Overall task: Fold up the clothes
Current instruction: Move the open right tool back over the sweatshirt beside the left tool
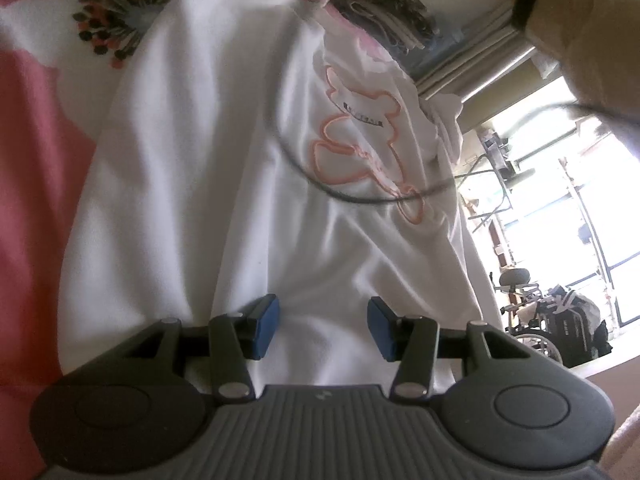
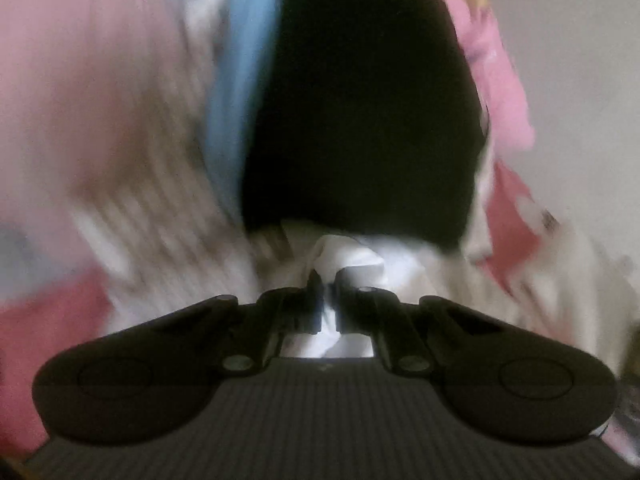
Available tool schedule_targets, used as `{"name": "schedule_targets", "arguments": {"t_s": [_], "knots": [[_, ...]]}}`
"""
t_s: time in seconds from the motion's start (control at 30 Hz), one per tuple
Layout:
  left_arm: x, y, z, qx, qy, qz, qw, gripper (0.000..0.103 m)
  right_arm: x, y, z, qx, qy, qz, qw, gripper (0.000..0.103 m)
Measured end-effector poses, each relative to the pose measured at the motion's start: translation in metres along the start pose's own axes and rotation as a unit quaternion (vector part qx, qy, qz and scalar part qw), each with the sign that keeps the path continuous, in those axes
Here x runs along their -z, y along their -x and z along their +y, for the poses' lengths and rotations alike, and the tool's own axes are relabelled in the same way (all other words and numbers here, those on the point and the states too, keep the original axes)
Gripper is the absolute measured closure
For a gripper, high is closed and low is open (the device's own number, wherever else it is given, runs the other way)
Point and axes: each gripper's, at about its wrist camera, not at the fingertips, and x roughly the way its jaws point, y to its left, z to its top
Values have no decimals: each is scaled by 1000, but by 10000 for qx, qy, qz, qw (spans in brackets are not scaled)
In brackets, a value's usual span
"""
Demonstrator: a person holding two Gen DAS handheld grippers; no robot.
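White shirt (image 1: 208, 168) with an orange-pink outline print (image 1: 360, 136). Pink and white bedspread (image 1: 36, 152) with a red-and-black dotted flower motif (image 1: 106, 26). Blue pads (image 1: 269, 320) on the black left gripper (image 1: 323, 328). Black garment (image 2: 360, 112) beside a light-blue strip (image 2: 244, 80).

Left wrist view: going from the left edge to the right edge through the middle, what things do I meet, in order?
Pink cloth → white T-shirt → orange outline print → bright window.
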Motion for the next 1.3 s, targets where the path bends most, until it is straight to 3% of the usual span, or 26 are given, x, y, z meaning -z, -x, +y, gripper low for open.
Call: {"name": "schedule_targets", "arguments": {"t_s": [0.23,0.37,0.47,0.53,0.6,0.8,0.93,1.07,1.2,1.3], "knots": [[3,1,-1,-15,-36,-36,10000,53,-10,-55,3,-151,-415,-92,9990,96],[3,2,-3,-70,-51,-52,9999,53,-16,-49,-4,-233,-603,106,9979,88],[5,4,-6,-130,-92,-72,9998,52,-20,-24,-17,-241,-785,178,9965,62],[7,5,-8,-190,-167,-83,9996,52,-21,4,-28,-190,-885,-10,9959,33],[9,6,-10,-241,-234,-105,9994,50,-21,37,-39,-83,-1005,-314,9944,19],[11,6,-21,-423,-398,-171,9982,47,2,147,-76,66,-1893,-1016,9766,18],[13,9,-29,-534,-594,-177,9966,45,50,250,-77,278,-2472,-1238,9606,19],[12,15,-38,-586,-829,-190,9947,44,119,344,-56,616,-3267,-1057,9372,19],[10,20,-47,-560,-965,-195,9936,43,208,377,-16,815,-4142,-386,9057,22],[7,21,-56,-658,-1104,-116,9916,43,275,377,21,751,-4893,158,8687,31]]}}
